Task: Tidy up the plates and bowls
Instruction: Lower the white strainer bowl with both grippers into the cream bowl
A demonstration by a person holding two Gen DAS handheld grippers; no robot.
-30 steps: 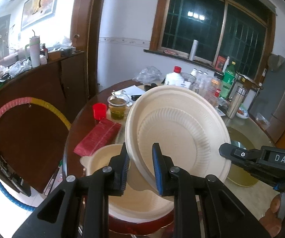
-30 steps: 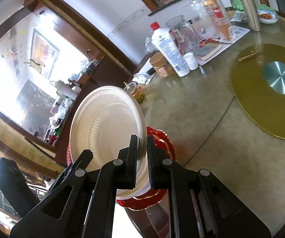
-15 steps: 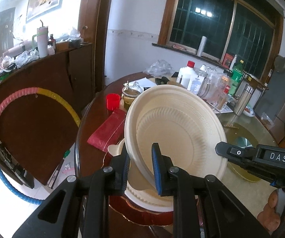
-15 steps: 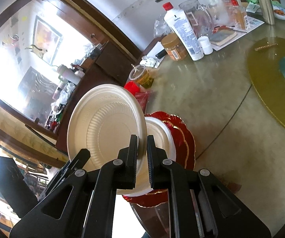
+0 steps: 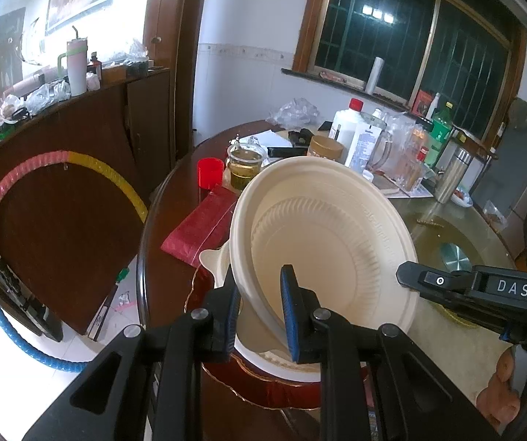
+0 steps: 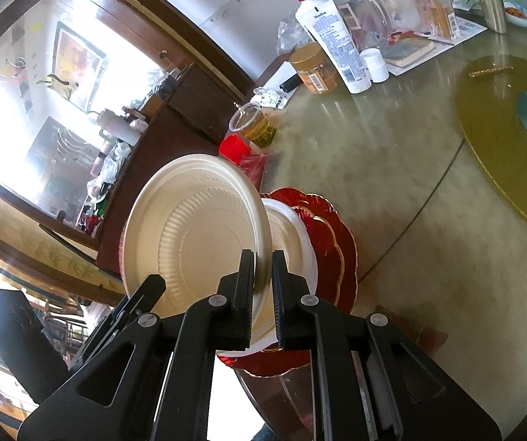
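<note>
Left wrist view: the left gripper [image 5: 259, 312] is clamped on the near rim of a cream plate [image 5: 322, 235], held tilted just above a white bowl [image 5: 215, 261] stacked on red plates [image 5: 263, 391] at the table [image 5: 458, 345] edge; the right gripper [image 5: 410, 279] grips the opposite rim.

Right wrist view: the right gripper [image 6: 263, 286], pressed together on the cream plate's [image 6: 197, 228] rim, holds it tilted; the white bowl [image 6: 292, 235] and red plates [image 6: 333, 235] lie just beyond, right of it.
</note>
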